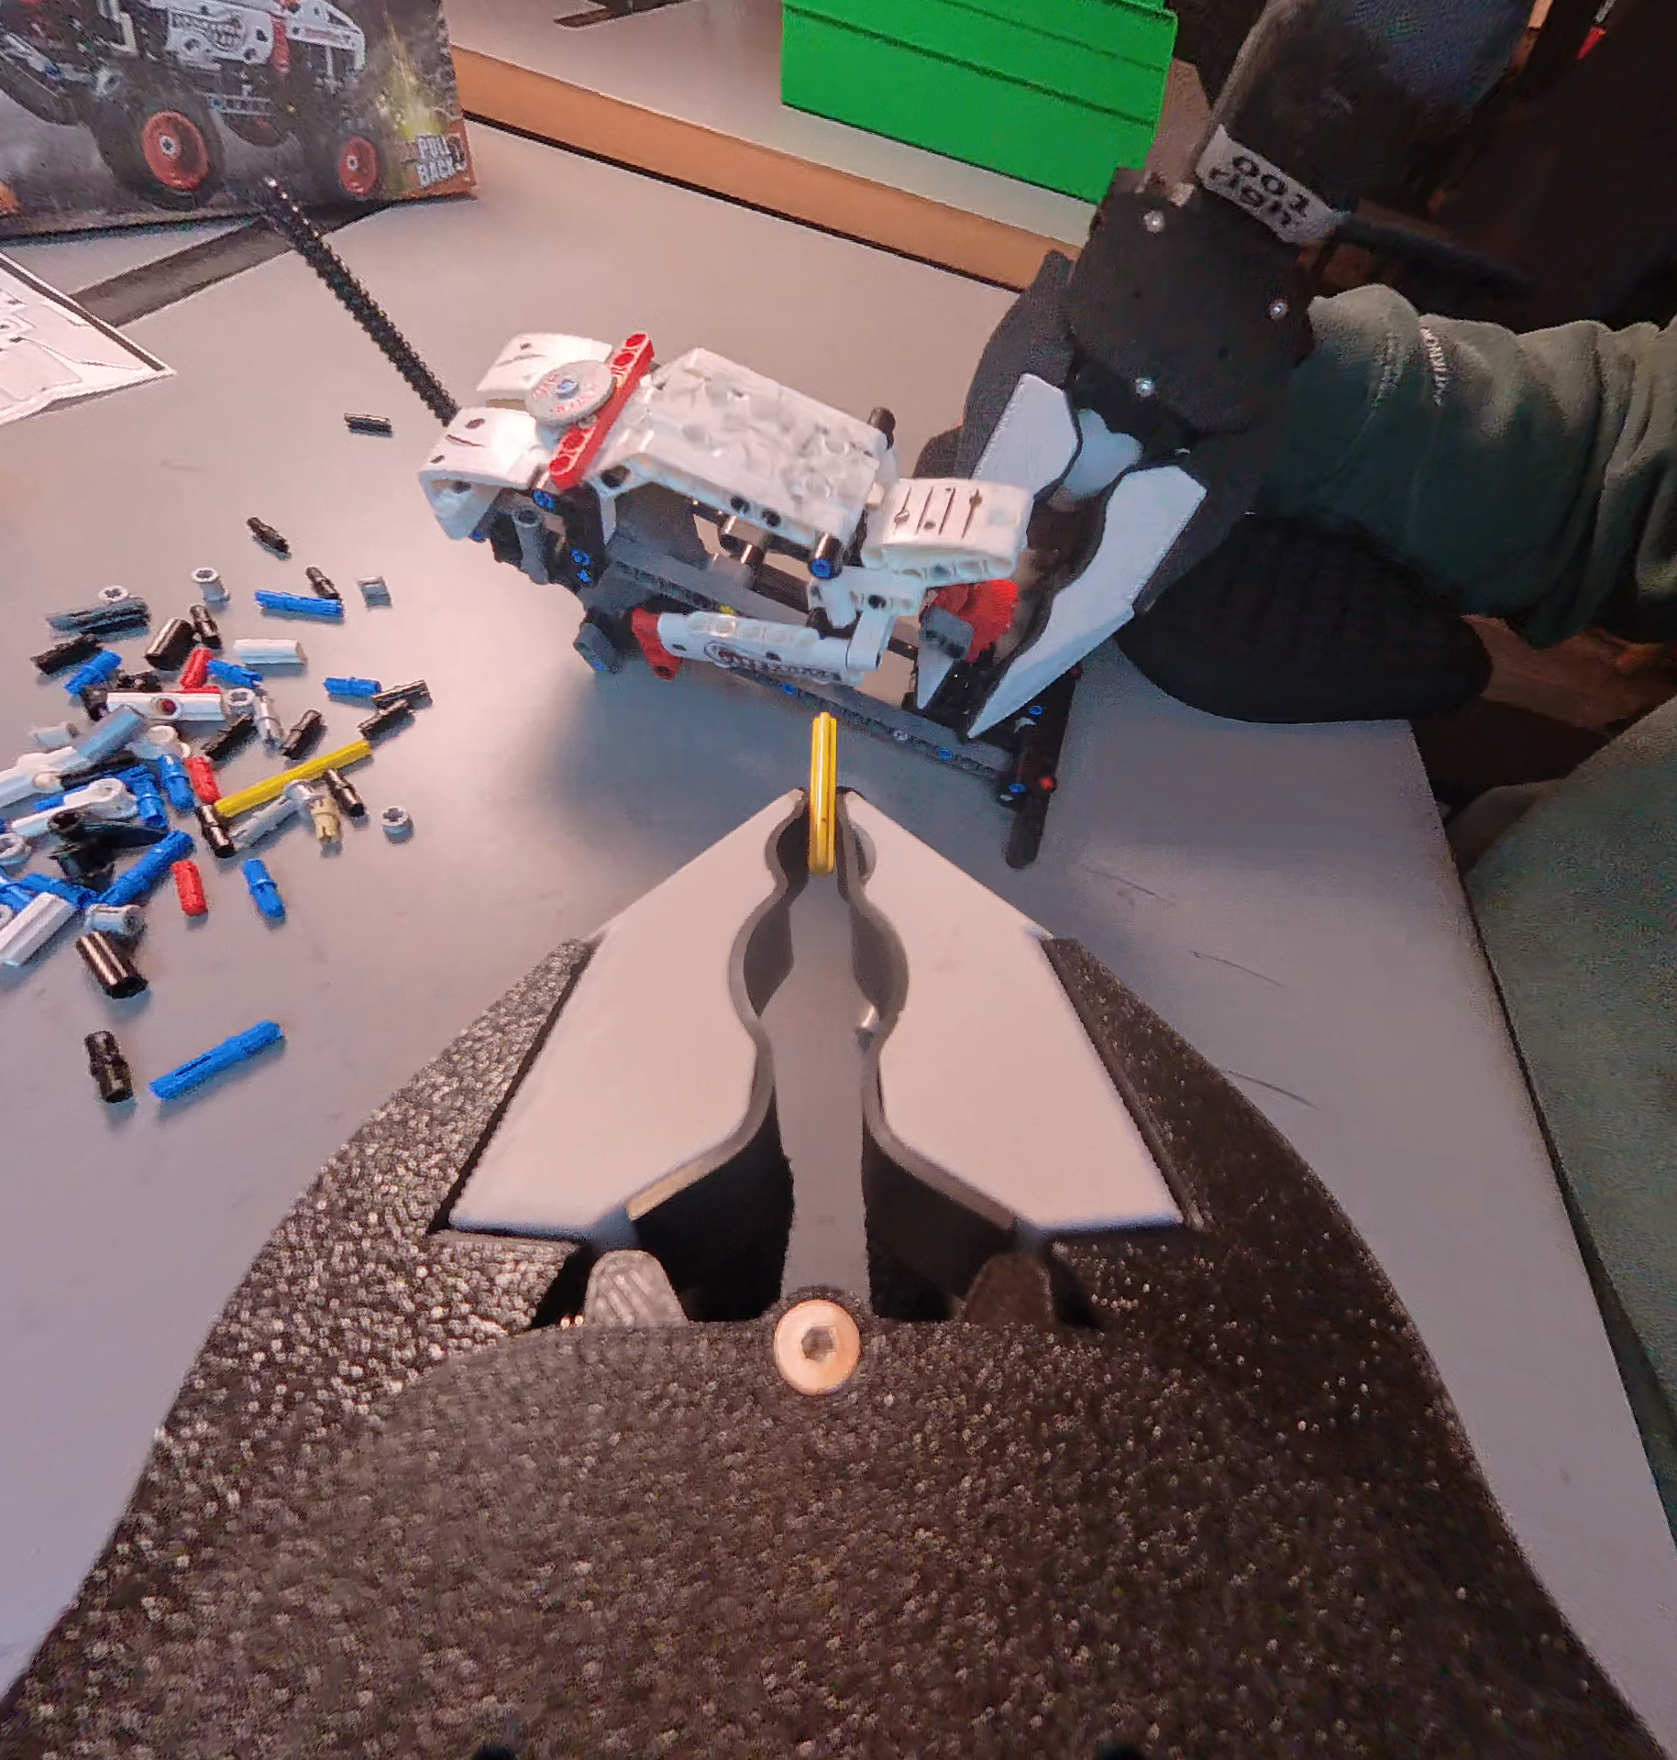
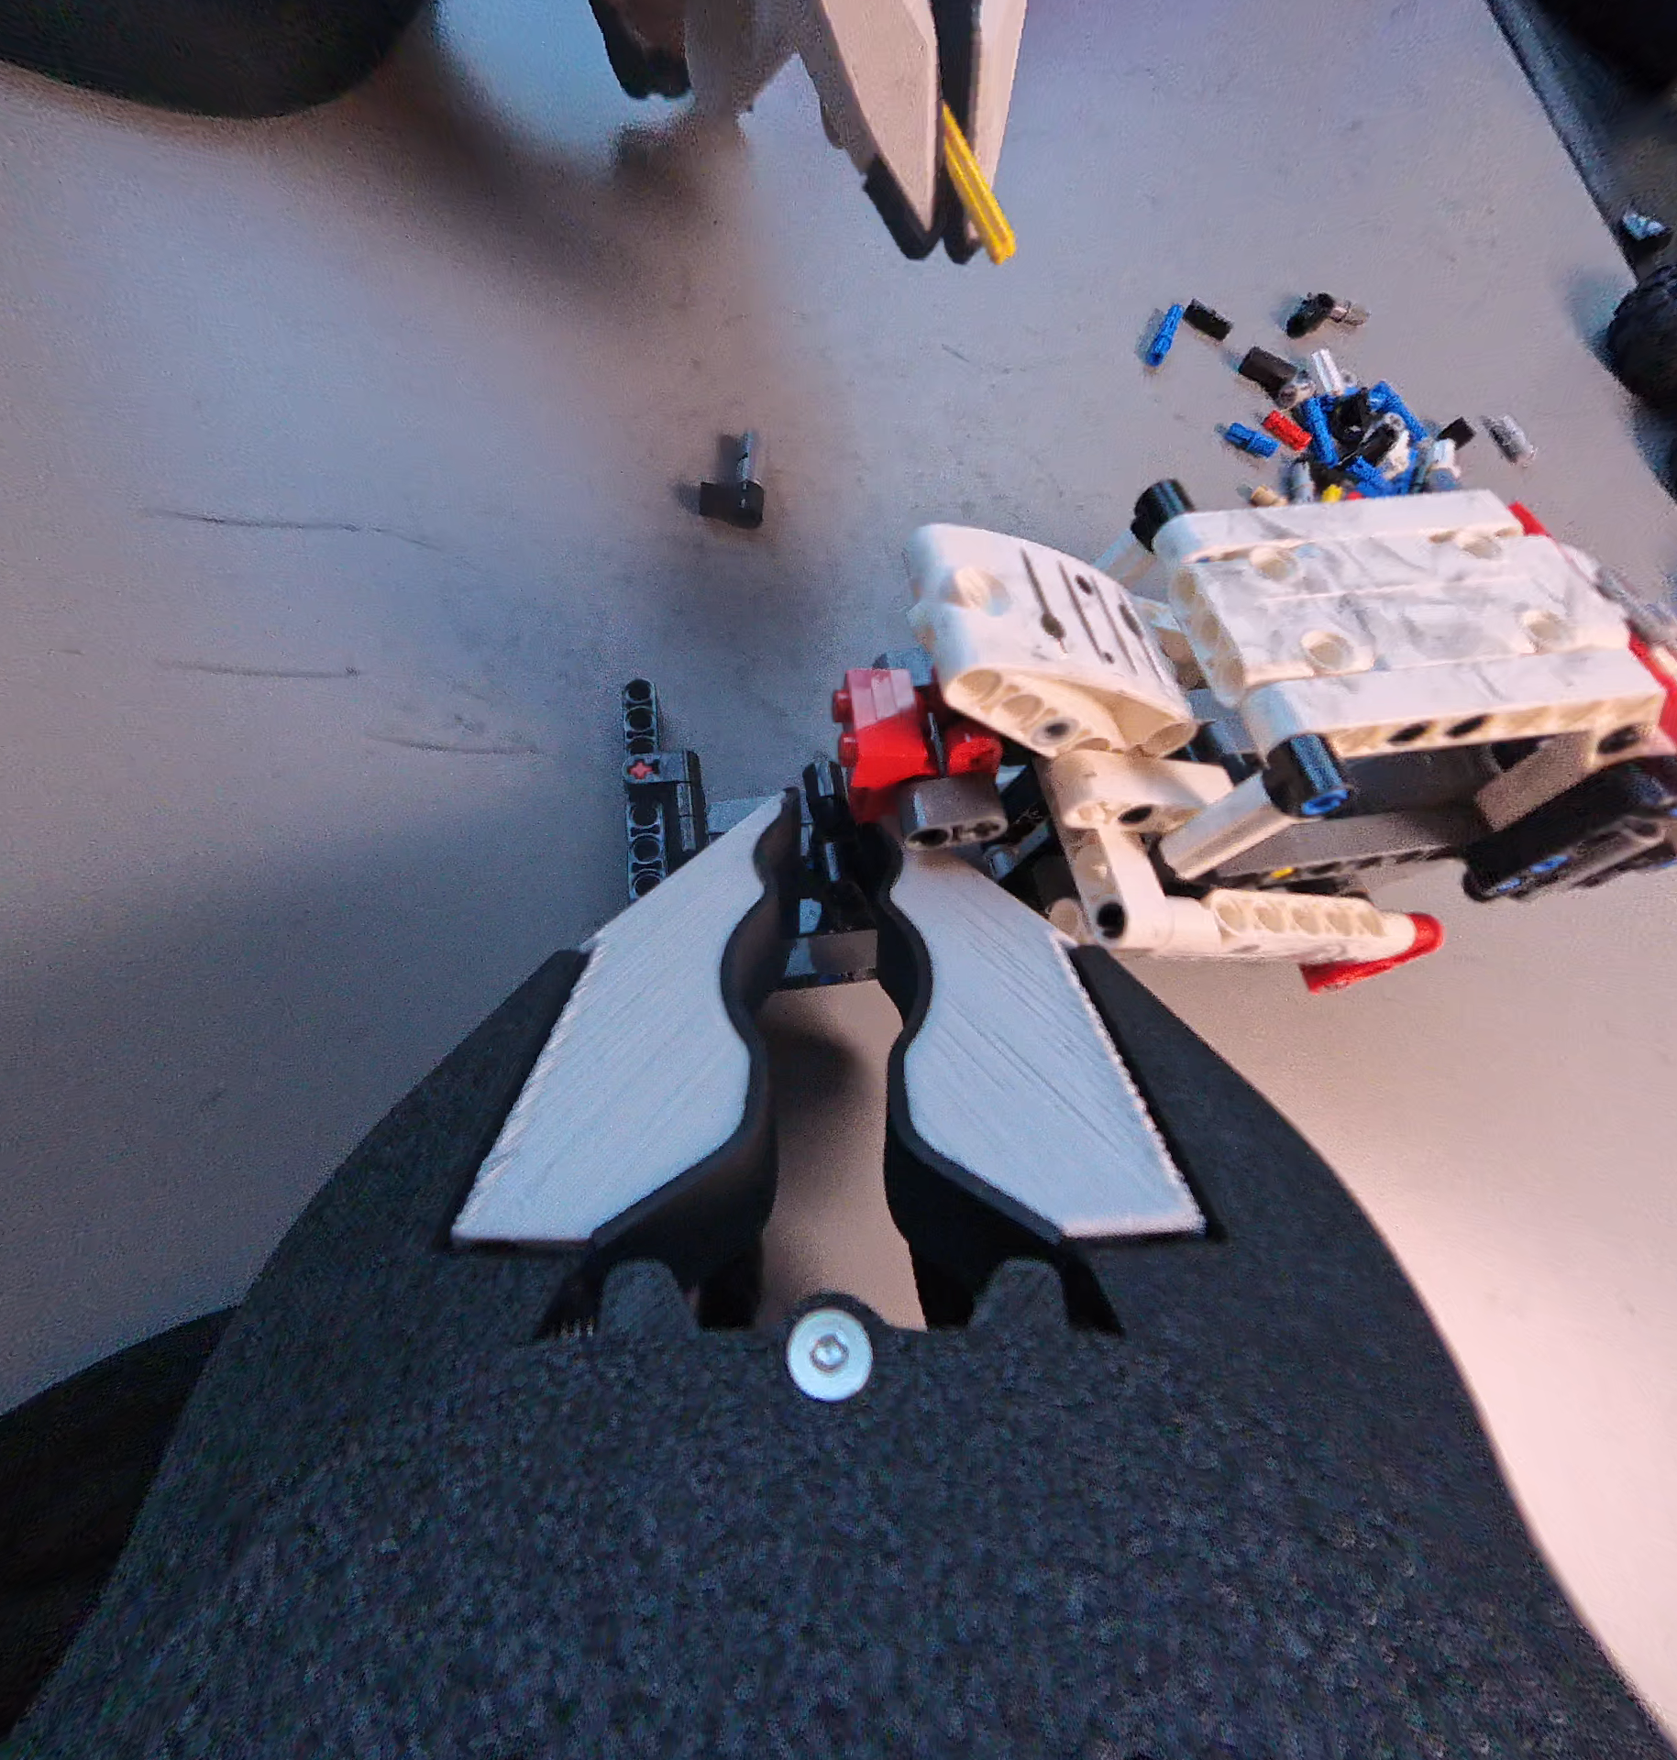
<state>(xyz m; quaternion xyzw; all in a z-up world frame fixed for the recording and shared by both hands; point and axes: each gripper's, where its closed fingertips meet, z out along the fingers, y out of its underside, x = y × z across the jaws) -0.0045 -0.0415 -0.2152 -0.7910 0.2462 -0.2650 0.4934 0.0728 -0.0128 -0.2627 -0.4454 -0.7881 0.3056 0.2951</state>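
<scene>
Tongs first: the left gripper [image 1: 823,810] is closed on a thin yellow axle [image 1: 823,790], pinching it near the tips so the rod stands on end between the 2 fingers and pokes out past them, held above the grey table [image 1: 625,1000] just short of the model. Its black body points straight forward and slightly downward over the tabletop.

Far left, a scatter of loose pieces [image 1: 148,762] in blue, black, red, white and yellow lies well apart from the held axle; behind it sit a printed instruction sheet [image 1: 24,343] and a kit box [image 1: 196,105] with a truck pictured on it. A long black toothed strip [image 1: 358,295] runs from the box toward the model.

Centre, a part-built white, grey and red toy truck [image 1: 720,514] is tipped up on its side, its dark frame beam resting on the table.

Right, the right gripper [image 2: 839,829] clamps the truck's dark rear frame, fingers nearly together around that narrow part, beside a red block [image 2: 887,729]. From the left wrist view it comes in steeply from above, fingers angled down and inward, held by a person's gloved hand [image 1: 1291,619] with a green sleeve [image 1: 1501,457] behind. A small black connector [image 2: 731,486] lies alone on the table between the 2 grippers. A green bin [image 1: 968,76] stands at the back.
</scene>
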